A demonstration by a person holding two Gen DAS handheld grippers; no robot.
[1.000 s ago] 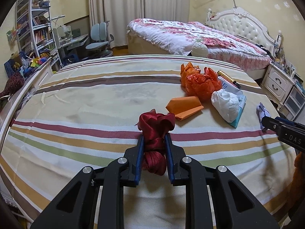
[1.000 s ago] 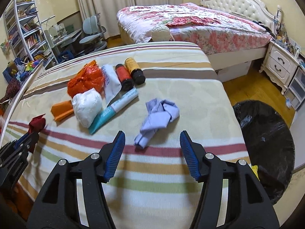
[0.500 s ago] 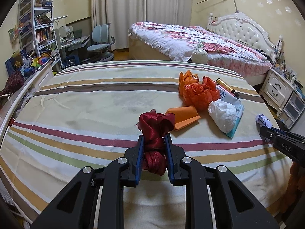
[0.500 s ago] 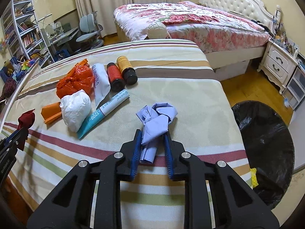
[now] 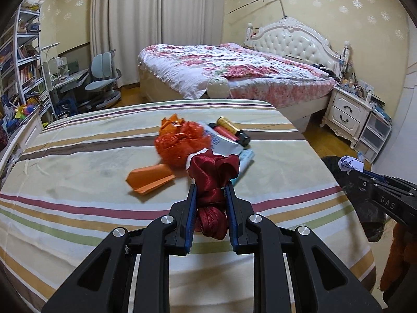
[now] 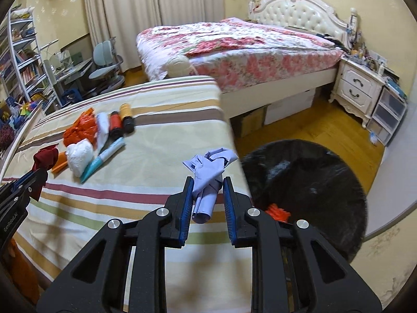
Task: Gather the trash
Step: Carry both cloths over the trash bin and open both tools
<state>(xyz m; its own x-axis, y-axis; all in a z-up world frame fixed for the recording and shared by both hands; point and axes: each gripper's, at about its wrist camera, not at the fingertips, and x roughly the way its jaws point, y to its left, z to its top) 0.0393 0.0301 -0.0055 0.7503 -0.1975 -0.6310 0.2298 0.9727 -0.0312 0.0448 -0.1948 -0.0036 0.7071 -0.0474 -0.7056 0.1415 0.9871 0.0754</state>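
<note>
1. The striped bedspread-covered bed point(image 5: 91, 208) carries the remaining litter, clustered toward its far right part: a crumpled orange plastic bag point(image 5: 179, 143), a folded orange paper point(image 5: 149, 178), a white crumpled wad point(image 6: 79, 155), a teal-and-white tube point(image 6: 103, 157) and two small bottles point(image 6: 121, 120).
2. The black-lined trash bin point(image 6: 307, 190) stands on the floor just beside the bed's right edge, an orange scrap already inside.
3. Your left gripper point(image 5: 209, 206) is clenched on a dark red satin ribbon bundle point(image 5: 213, 174), held above the bed's near part.
4. Your right gripper point(image 6: 207, 195) is clamped on a crumpled lilac paper point(image 6: 208, 167), near the bed's right edge beside the bin.
5. Risk: the lilac paper is pinched low with its bulk loose above, so a quick swing could shake it out short of the bin.
6. Only the right wrist view shows the bin's opening and the white wad clearly; the left wrist view shows just the bin's dark rim, with the ribbon covering the wad.
</note>
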